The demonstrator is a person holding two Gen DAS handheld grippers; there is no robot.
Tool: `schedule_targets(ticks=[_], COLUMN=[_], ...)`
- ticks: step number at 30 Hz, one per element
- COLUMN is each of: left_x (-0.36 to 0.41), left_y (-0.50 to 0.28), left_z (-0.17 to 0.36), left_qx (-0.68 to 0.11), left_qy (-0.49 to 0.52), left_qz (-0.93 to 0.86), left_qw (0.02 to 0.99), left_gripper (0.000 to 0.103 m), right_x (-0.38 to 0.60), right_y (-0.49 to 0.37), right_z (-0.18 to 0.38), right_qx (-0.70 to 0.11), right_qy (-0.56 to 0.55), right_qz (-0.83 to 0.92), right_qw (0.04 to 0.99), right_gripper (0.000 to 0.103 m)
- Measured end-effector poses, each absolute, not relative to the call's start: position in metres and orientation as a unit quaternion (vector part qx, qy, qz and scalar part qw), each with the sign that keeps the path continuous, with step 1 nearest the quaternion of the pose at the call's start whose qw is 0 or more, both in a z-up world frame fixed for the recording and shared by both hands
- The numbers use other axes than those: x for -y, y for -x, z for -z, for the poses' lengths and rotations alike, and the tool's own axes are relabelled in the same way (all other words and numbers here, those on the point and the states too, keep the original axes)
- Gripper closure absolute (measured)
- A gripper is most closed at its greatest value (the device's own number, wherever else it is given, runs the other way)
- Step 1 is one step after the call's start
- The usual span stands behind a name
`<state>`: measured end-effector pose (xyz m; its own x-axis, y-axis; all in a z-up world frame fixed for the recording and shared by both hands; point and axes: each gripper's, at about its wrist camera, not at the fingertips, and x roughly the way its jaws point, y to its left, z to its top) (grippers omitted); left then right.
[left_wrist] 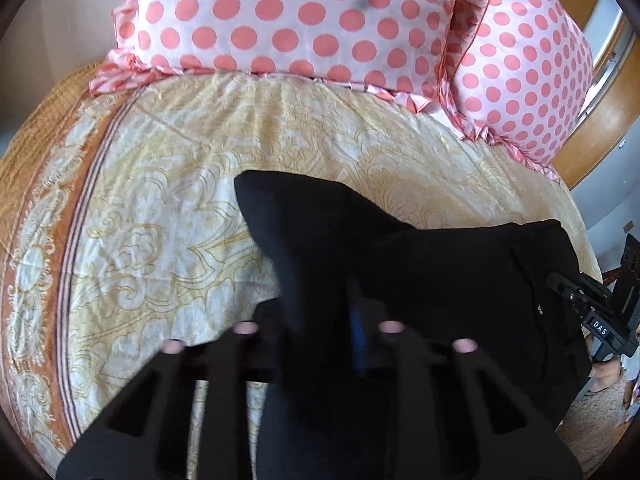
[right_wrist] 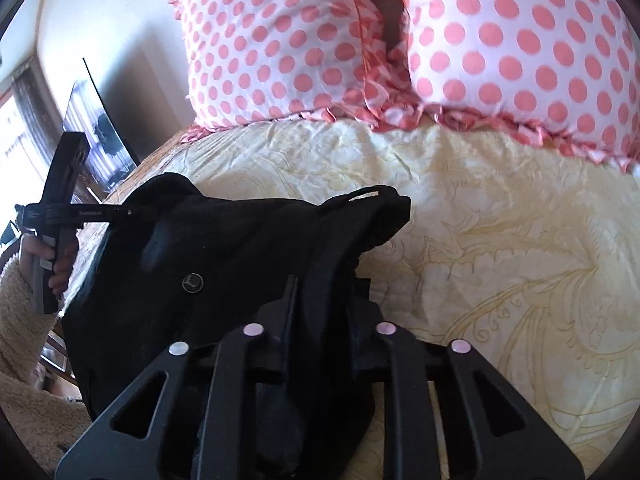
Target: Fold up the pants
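Note:
Black pants (left_wrist: 420, 264) hang bunched above a yellow patterned bedspread (left_wrist: 160, 208). My left gripper (left_wrist: 320, 312) is shut on a fold of the black cloth, and a corner of it sticks up past the fingers. My right gripper (right_wrist: 320, 308) is shut on the waist part of the pants (right_wrist: 224, 256), near a small round logo. Each gripper shows in the other's view: the right one at the far right (left_wrist: 592, 312), the left one at the far left (right_wrist: 56, 216), held by a hand.
Two white pillows with pink dots (left_wrist: 288, 16) (right_wrist: 500, 48) lie at the head of the bed. An orange border (left_wrist: 80, 208) marks the bedspread's left edge. A wooden headboard (left_wrist: 592, 120) is at the right. A dark screen (right_wrist: 104, 128) stands left of the bed.

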<state>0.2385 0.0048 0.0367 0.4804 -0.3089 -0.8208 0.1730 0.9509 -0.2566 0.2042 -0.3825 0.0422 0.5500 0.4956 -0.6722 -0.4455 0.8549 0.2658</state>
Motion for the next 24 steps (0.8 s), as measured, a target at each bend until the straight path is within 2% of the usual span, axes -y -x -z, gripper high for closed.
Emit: schedule_targets(ticks=[4,11,18,20,23,24], left_x=[-0.004,0.0,0.02,0.023,0.029,0.032], left_y=[-0.236,-0.261,-0.33,-0.353,-0.377,-0.379], left_z=[-0.047,-0.073,-0.096,-0.085,-0.053,-0.045], left_qx=[-0.478,-0.458,-0.396,-0.411,-0.459,-0.464], left_qy=[0.061,0.064,0.029,0.029,0.023,0.013], left_qz=[0.143,0.147,0.11,0.102,0.087,0.079], left_qw=[0.865,0.875,0.911,0.905,0.884,0.882], left_gripper=[0.093,0.094,0.094,0.094,0.091,0.086], right_x=[0.38,0.373,0.37,0.374,0.377,0.377], right_y=[-0.204,-0.232,-0.296,-0.323,-0.353,-0.356], right_z=[-0.053,-0.074,-0.096,-0.084,-0.045,-0.032], right_qx=[-0.383,-0.372,-0.328,-0.348,-0.419,-0.433], right_qy=[-0.027,-0.016,-0.011,-0.032,-0.048,-0.049], right_qz=[-0.269,-0.254,-0.206,-0.19,-0.153,-0.14], right_qw=[0.883,0.892,0.922,0.918,0.894,0.889], right_gripper=[0.086,0.088,0.088,0.088,0.088,0.087])
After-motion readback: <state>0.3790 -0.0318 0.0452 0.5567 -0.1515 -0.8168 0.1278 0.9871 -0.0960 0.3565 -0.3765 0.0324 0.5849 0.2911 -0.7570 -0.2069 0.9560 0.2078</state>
